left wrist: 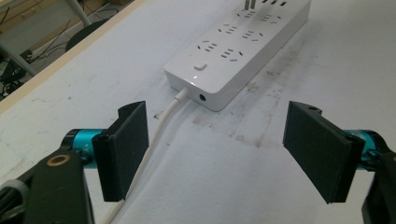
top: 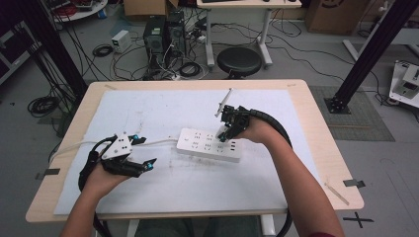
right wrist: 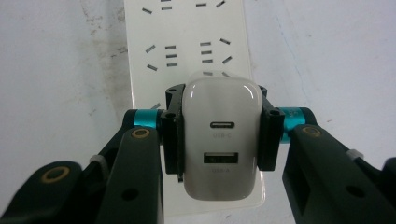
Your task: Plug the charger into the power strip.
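White-covered table (top: pixel 148 192): power strip (top: pixel 210 144), right gripper (top: pixel 228 132) jaws clamping charger (right wrist: pixel 221 140), left gripper (top: pixel 148 164) jaws released.

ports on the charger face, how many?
2. On the white charger clamped in the right gripper over the power strip: an oval USB-C port above, a rectangular USB-A port below. Other faces are hidden.

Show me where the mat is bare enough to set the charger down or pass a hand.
Free: the wide near strip of the white mat between the power strip and the table's near edge, and the far band behind the strip. Crowded: the strip's right end, where the right gripper holds the charger; its left, where the cord passes the left gripper.
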Demonstrator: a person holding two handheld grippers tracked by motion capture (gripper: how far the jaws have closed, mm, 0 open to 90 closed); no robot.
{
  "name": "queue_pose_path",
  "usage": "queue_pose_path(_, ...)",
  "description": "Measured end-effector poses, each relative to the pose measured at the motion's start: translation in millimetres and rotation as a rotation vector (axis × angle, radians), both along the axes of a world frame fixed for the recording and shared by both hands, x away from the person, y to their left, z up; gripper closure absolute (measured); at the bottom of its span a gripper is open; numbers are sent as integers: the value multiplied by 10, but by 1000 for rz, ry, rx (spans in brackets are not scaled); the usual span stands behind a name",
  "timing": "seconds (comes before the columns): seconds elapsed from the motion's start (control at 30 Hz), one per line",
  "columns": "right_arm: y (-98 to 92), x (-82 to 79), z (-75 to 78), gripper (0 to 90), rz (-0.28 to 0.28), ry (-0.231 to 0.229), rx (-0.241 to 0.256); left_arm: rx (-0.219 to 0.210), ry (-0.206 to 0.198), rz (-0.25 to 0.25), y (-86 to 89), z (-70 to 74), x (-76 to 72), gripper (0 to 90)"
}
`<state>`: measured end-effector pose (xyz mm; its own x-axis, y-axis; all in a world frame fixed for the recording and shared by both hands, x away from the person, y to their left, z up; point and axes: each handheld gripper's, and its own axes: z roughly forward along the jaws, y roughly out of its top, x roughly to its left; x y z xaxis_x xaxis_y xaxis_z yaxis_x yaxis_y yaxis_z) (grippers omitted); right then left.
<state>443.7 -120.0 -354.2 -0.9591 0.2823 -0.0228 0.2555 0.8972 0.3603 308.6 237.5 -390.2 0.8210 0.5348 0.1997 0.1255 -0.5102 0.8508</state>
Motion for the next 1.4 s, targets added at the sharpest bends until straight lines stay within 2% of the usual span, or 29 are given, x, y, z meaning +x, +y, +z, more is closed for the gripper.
queue_pose_path(0.1,30,29,-2,632,10,-9,-46,-2,4,0,4,-11,6,226)
queue_pose_path(0.17,47,41,15,632,15,5,-65,0,6,0,7,-17,10,225)
queue_pose_path(0.3,81,64,28,632,33,6,-71,-5,8,0,12,-28,18,226)
queue_pose_path(0.37,96,65,14,632,30,24,-85,0,9,-3,19,-29,21,225)
queue_pose_path(0.63,151,93,9,632,55,16,-127,-9,14,1,37,-53,26,225)
queue_pose_path(0.77,179,121,3,632,65,40,-152,-8,14,5,56,-59,21,225)
queue_pose_path(0.97,236,133,-22,633,80,52,-183,-12,13,3,53,-60,20,225)
queue_pose_path(1.1,287,122,-36,634,95,36,-192,-9,13,-3,33,-57,30,225)
queue_pose_path(1.17,318,108,-81,634,94,27,-222,-9,10,-1,20,-53,36,225)
queue_pose_path(1.23,347,87,-114,635,105,8,-232,-7,4,-1,9,-45,35,225)
queue_pose_path(1.4,301,110,-123,636,78,31,-205,-11,6,-5,-29,-44,43,225)
